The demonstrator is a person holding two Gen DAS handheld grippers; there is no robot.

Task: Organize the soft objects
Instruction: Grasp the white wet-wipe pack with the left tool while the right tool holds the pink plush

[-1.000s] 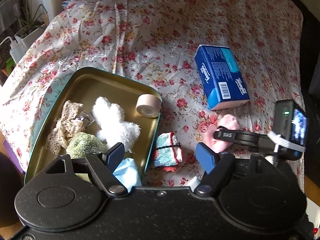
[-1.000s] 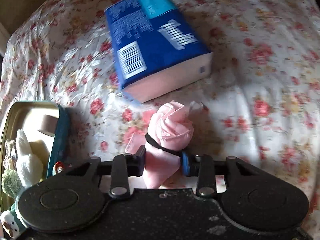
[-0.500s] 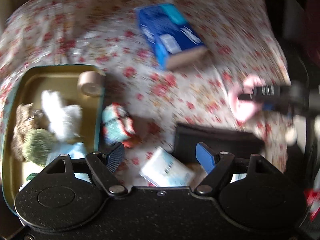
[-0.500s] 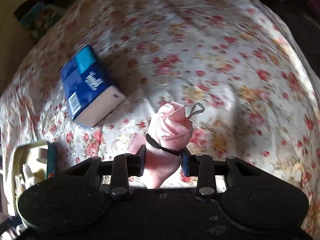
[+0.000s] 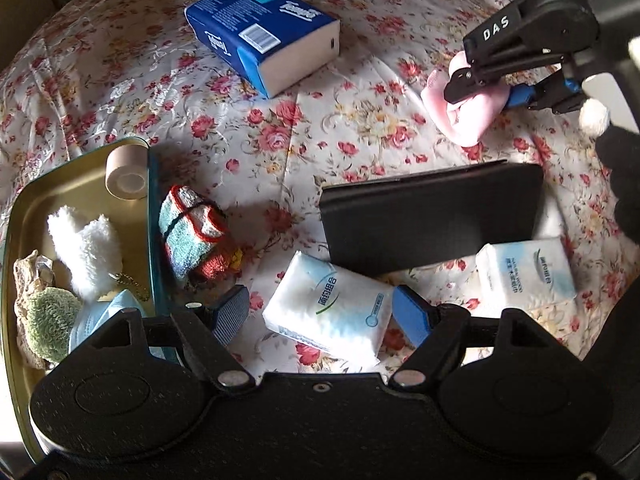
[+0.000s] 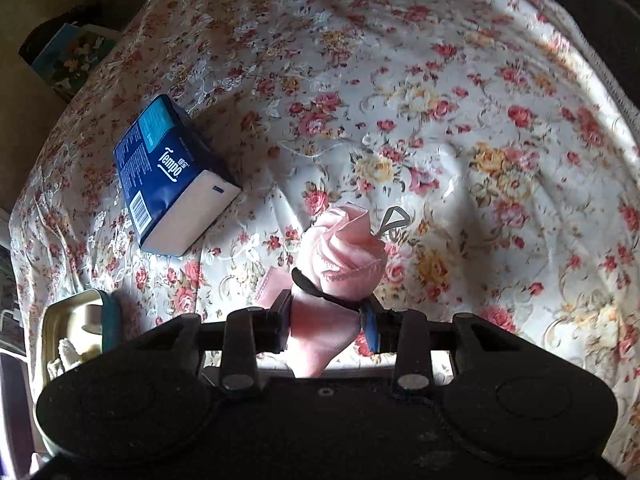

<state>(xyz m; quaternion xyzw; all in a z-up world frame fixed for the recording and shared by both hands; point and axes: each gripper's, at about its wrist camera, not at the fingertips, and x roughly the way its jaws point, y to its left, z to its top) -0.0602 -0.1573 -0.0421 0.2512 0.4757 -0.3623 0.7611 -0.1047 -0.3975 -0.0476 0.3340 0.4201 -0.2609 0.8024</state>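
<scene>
tin cut by left edge, black case part-hidden

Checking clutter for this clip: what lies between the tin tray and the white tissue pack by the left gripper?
In the left wrist view, a rolled striped towel lies between the tin tray and the white tissue pack.

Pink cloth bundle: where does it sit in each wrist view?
Left wrist view: pink cloth bundle at the upper right, pinched in the right claw.
Right wrist view: low centre, held between that claw's pads.
Shared landmark: blue tissue pack, lying left of the bundle in both.
</scene>
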